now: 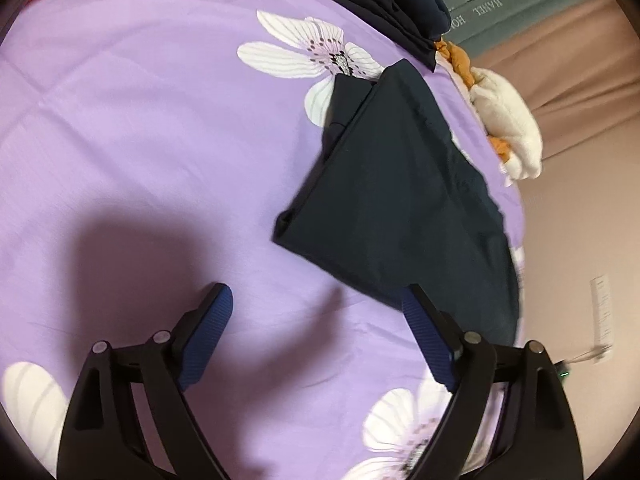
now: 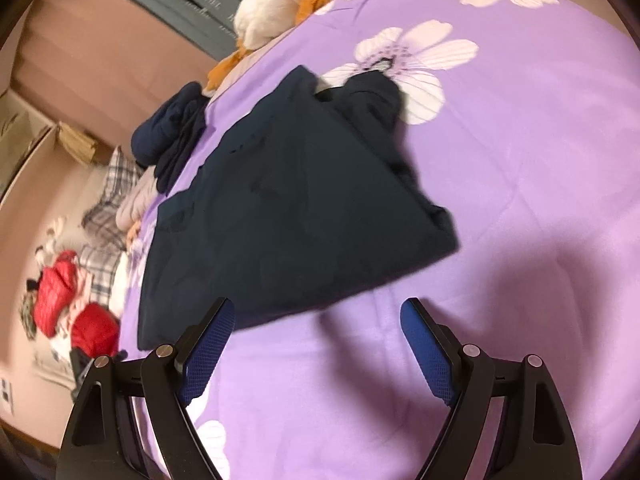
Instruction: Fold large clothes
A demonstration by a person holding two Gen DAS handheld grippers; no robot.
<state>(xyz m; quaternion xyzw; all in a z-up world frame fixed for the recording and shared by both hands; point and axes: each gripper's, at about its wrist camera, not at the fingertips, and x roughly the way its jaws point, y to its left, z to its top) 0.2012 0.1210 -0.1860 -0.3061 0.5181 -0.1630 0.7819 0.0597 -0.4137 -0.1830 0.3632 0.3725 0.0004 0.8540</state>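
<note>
A lilac flower-printed bedsheet [image 1: 140, 120] fills both views. The left gripper [image 1: 316, 336] is held spread and empty above it. The partly folded dark navy garment [image 1: 392, 200] lies near the bed's edge. The right gripper [image 2: 318, 344] is likewise spread. A careless pinch could drag the layers apart.

Both grippers: L [image 1: 316, 300] & R [image 2: 318, 314] black frames, ribbed blue pads [image 1: 208, 336], silver pivot pins.

A folded garment [image 1: 392, 184] lies on the bedsheet [image 1: 140, 120], a plush toy [image 1: 508, 128] behind it.
</note>
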